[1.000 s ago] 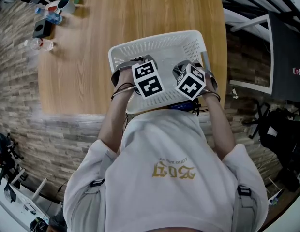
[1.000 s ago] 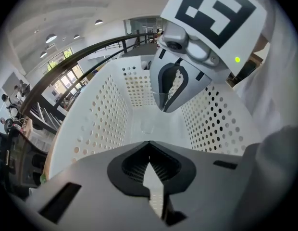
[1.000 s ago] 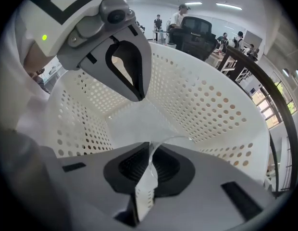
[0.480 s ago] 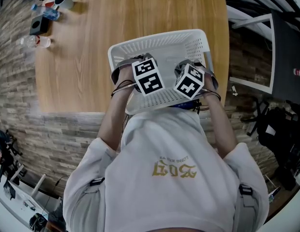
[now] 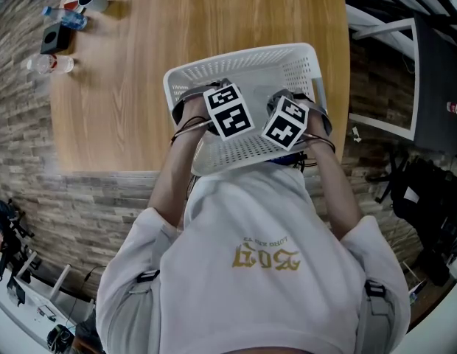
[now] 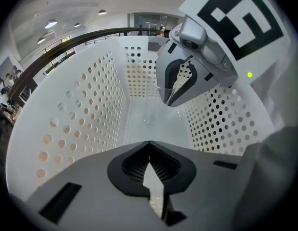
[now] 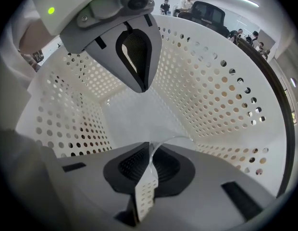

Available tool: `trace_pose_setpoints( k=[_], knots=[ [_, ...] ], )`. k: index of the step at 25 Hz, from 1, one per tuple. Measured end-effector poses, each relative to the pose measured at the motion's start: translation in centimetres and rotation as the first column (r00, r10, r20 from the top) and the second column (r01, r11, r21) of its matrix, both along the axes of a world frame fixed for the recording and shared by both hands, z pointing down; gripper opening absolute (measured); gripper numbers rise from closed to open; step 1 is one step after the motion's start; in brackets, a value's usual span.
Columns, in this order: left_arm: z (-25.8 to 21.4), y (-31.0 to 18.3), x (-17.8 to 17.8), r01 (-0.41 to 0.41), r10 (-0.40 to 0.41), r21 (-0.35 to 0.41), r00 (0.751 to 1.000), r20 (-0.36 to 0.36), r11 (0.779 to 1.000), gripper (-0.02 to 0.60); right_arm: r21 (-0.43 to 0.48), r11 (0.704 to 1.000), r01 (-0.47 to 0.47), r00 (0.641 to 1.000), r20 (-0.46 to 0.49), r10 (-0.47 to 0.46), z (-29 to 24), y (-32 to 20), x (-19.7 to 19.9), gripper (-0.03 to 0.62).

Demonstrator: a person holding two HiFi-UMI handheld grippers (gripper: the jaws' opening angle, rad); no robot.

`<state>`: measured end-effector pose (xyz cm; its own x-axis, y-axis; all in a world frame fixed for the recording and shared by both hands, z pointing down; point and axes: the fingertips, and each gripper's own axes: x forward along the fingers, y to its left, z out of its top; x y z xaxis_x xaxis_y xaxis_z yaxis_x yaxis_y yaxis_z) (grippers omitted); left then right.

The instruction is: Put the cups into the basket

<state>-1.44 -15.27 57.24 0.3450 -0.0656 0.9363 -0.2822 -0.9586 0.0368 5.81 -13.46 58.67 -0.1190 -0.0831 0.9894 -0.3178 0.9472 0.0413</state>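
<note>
Wooden tabletop carries a white perforated plastic basket. Inside basket: right gripper clenched on wall of clear thin plastic cup; left gripper pinched together, empty. Cup likely light, flimsy, slippery, so pinch gently at rim.

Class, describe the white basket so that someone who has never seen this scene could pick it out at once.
Find the wooden table; at its near edge, towards the right, sits the basket. It is the only large white thing there, its walls punched with rows of round holes, unlike the small items clustered at the table's far left corner.
</note>
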Motion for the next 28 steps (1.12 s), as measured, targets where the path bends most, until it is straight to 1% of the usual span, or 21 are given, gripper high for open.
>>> trace_pose_setpoints(
  k=[7,12,16,18,22,28],
  knots=[
    [1.0,-0.1,0.0,-0.016,0.016,-0.026,1.000,0.021,1.000,0.008,0.006,1.000,0.015,0.997,-0.073,-0.015,0.7,-0.1,0.8,0.025],
    [1.4,-0.2,0.0,-0.022,0.023,-0.028,0.999,0.031,0.999,0.008,-0.011,1.000,0.018,0.995,-0.096,-0.019,0.8,-0.1,1.0,0.025],
    [1.3,-0.1,0.1,-0.027,0.028,-0.029,0.999,0.031,0.999,0.008,-0.016,0.999,0.041,0.992,-0.118,-0.043,0.9,0.0,0.9,0.025],
    [1.3,-0.1,0.1,-0.028,0.028,-0.031,0.999,0.028,0.999,0.008,-0.016,0.999,0.044,0.992,-0.118,-0.046,0.9,0.1,0.9,0.025],
    [1.2,-0.2,0.2,-0.027,0.027,-0.023,0.999,0.018,0.999,0.008,-0.022,0.999,0.023,0.994,-0.104,-0.025,1.0,0.0,1.0,0.026],
    [1.3,-0.2,0.3,-0.022,0.022,-0.025,1.000,0.014,0.999,0.008,-0.014,0.999,0.031,0.999,-0.043,-0.031,0.4,-0.3,-0.3,0.026]
  ],
)
